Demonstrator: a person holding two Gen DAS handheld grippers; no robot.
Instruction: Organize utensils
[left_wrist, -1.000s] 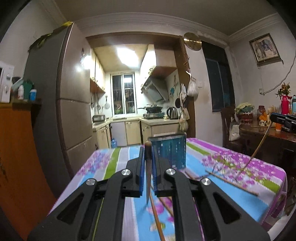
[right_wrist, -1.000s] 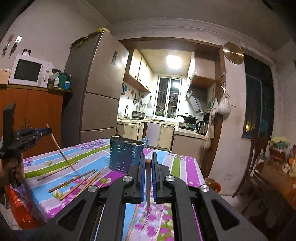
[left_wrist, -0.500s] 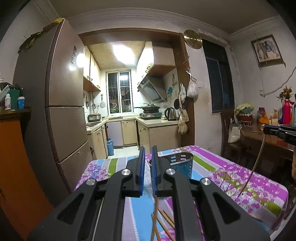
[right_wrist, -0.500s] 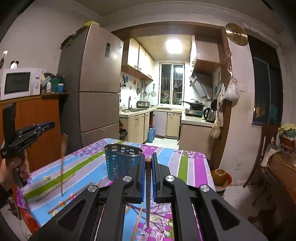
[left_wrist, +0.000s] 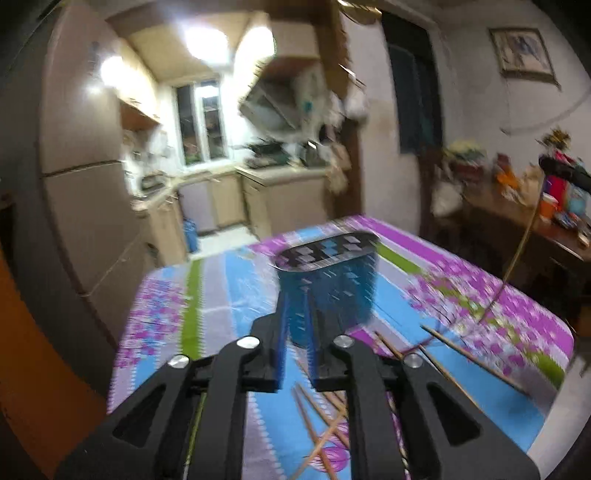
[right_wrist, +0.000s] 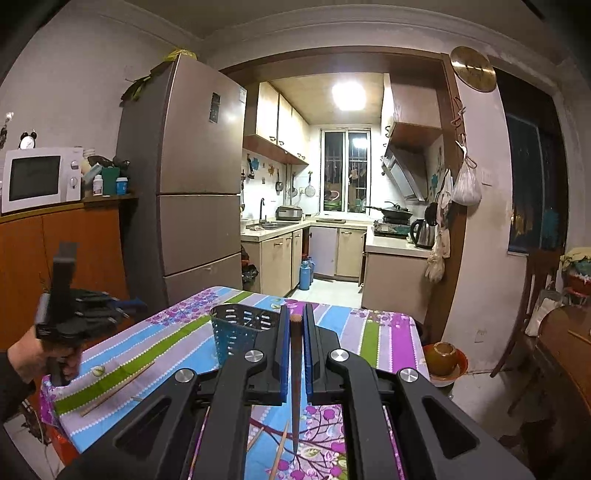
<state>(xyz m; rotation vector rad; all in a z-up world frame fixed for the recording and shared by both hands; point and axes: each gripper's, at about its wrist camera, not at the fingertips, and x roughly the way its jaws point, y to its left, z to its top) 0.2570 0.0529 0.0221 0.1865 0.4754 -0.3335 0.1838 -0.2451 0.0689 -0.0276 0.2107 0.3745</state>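
Observation:
A blue perforated utensil holder (left_wrist: 328, 284) stands on the flowered tablecloth (left_wrist: 221, 295); it also shows in the right wrist view (right_wrist: 236, 332). My left gripper (left_wrist: 297, 306) is just in front of the holder, its jaws slightly apart with nothing between them. Several wooden chopsticks (left_wrist: 321, 424) lie loose on the cloth below it. My right gripper (right_wrist: 294, 325) is shut on a dark wooden chopstick (right_wrist: 295, 387) that hangs down over the table. The right gripper also shows at the far right of the left wrist view (left_wrist: 565, 173), with its chopstick (left_wrist: 517, 258).
A single chopstick (right_wrist: 118, 387) lies on the table's left side. A fridge (right_wrist: 192, 206) and a wooden cabinet with a microwave (right_wrist: 40, 177) stand to the left. A dark side table (left_wrist: 535, 229) with bottles stands to the right. The left wrist view is motion-blurred.
The left gripper let go of its chopstick and now shows empty, then tilted down toward the holder. The right gripper rose slightly, still holding its chopstick.

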